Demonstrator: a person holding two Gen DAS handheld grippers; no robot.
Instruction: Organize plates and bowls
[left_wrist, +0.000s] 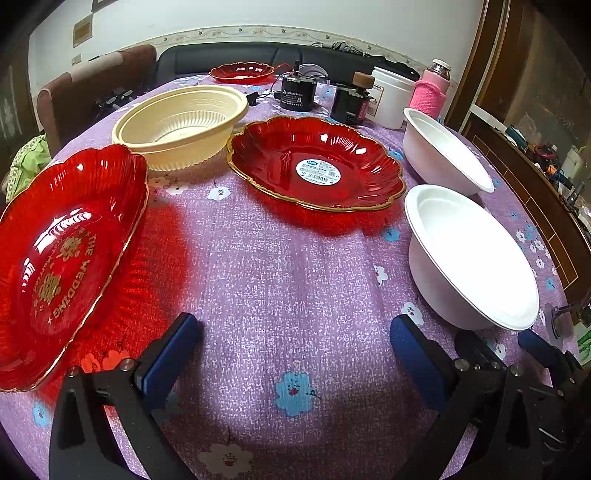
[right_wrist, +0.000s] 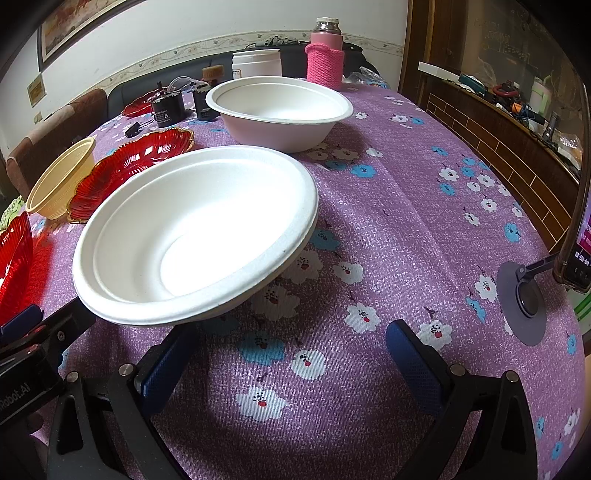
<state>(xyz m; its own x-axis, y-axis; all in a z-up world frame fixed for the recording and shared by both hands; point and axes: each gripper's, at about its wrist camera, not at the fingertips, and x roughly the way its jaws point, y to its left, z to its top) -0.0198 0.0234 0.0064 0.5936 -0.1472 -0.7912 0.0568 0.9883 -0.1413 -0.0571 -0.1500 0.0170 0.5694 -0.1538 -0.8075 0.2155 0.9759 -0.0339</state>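
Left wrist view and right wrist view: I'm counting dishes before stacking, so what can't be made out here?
- Near red plate: left part cut off by the left wrist frame edge.
- Far red plate: small, contents unclear.
- Middle red plate: partly hidden behind the near white bowl, right wrist view.

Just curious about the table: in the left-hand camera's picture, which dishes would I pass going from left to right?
Red plate with gold lettering → cream bowl → red plate with a sticker → near white bowl. The far white bowl overlaps, so I left it out.
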